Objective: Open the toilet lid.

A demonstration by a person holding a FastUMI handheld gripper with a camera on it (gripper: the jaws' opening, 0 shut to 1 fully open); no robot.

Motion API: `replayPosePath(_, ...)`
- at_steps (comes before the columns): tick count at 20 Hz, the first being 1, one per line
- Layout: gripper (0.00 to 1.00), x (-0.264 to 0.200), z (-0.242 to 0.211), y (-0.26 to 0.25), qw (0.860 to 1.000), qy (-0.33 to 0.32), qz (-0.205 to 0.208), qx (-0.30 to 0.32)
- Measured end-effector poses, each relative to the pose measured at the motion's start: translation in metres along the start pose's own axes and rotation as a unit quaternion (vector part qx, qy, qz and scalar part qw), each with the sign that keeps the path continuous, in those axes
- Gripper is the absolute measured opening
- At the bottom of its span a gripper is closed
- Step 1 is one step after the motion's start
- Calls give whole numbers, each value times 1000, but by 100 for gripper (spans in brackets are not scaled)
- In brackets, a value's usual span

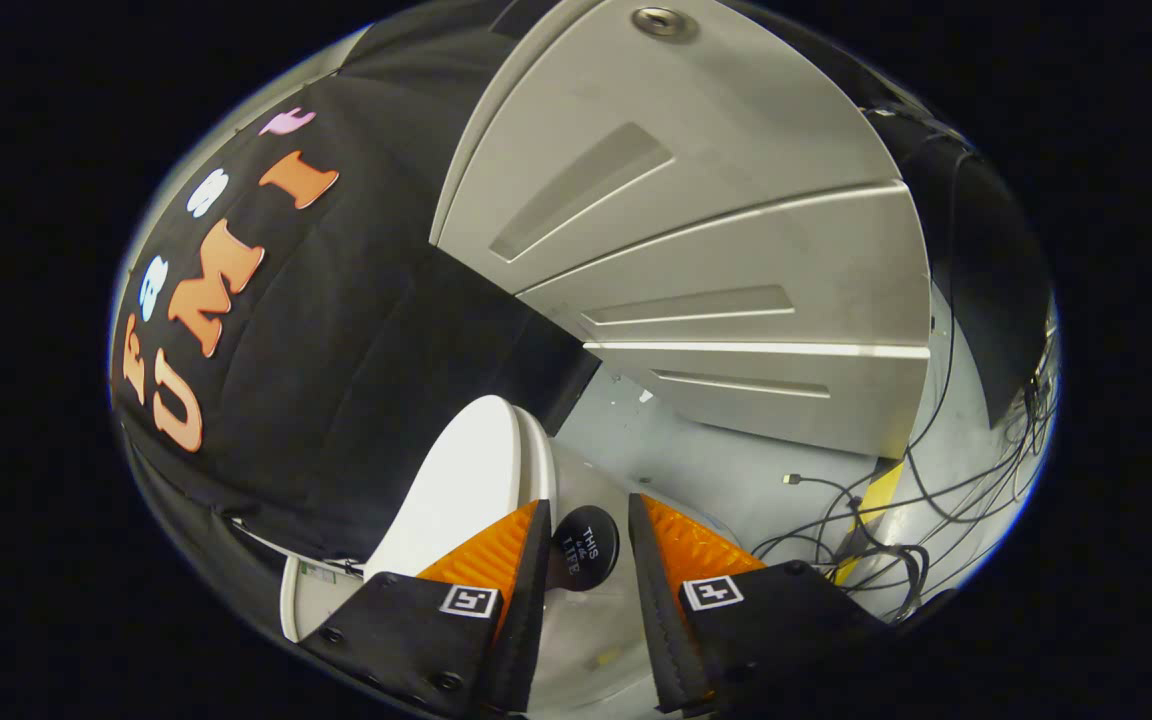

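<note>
Largest ahead of me is a grey panelled cabinet (716, 260), spreading from twelve to two o'clock beyond my tongs (586, 545). Below it runs pale floor (726, 460), with a tangle of black cables (886, 530) at three o'clock.

The toilet lid (461, 480) rises at about ten o'clock from my fingers, a white, smooth, rigid shell that already looks tipped well up, its thin edge (539, 460) turned toward me. I judge it to be hard plastic: light, stiff, glossy and therefore slippery, swinging on a hinge I cannot see. The rim is the place to take it, near the free end, where a small push gives most leverage; squeezing the broad face would only slide off.

My tongs stand apart, clamped on nothing. The left finger (496, 550) lies just beside the lid's edge; I cannot tell whether it touches. Between the fingers, just ahead, sits a small dark round disc (586, 545).
</note>
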State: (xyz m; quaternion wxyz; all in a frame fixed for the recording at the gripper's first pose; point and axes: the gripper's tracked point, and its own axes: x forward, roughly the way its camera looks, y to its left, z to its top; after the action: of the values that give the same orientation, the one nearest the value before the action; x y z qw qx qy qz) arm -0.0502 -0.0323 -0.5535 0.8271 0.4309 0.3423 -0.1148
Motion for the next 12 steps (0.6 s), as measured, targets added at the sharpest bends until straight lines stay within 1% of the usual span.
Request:
replayPosePath(2,43,-1,-3,0,999,7,3,33)
replayPosePath(4,39,-4,1,3,997,7,12,77)
replayPosePath(5,37,3,0,4,995,2,14,97)
replayPosePath(6,31,1,2,5,994,3,17,108)
replayPosePath(7,31,-4,3,7,993,1,25,117)
replayPosePath(8,23,-4,4,8,992,1,26,127)
replayPosePath(11,23,-6,8,11,989,12,35,142)
replayPosePath(12,11,-8,11,15,988,7,32,148)
